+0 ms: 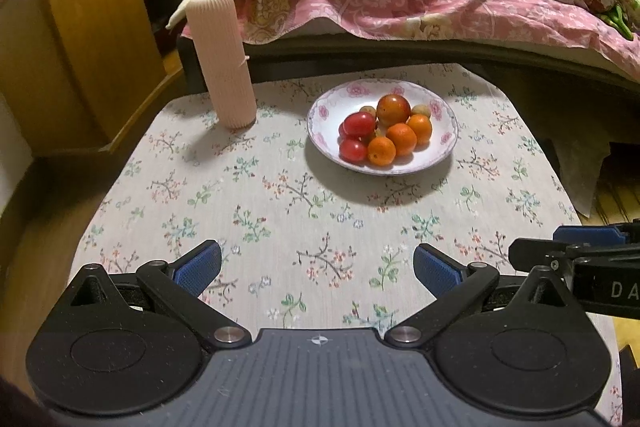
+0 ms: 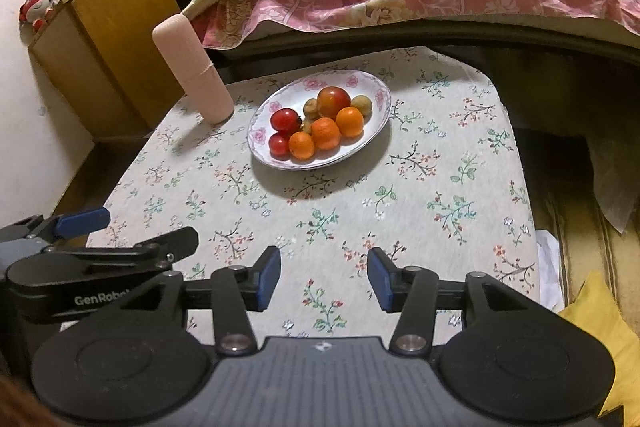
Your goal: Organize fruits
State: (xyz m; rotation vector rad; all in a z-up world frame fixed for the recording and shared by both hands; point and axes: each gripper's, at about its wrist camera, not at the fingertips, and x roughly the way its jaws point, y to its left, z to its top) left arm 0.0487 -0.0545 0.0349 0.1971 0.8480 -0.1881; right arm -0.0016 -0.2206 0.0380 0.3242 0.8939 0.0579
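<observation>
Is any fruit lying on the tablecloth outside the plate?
No, all the fruit sits inside the plate; the tablecloth around it is bare.

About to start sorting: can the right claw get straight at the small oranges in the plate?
Probably yes. The right claw is open and empty, and only bare tablecloth lies between it and the oranges at the plate's near edge.

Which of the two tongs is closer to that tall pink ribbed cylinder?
Left. The left tongs sit more in line with the pink cylinder; the right tongs are off to its right, farther away.
</observation>
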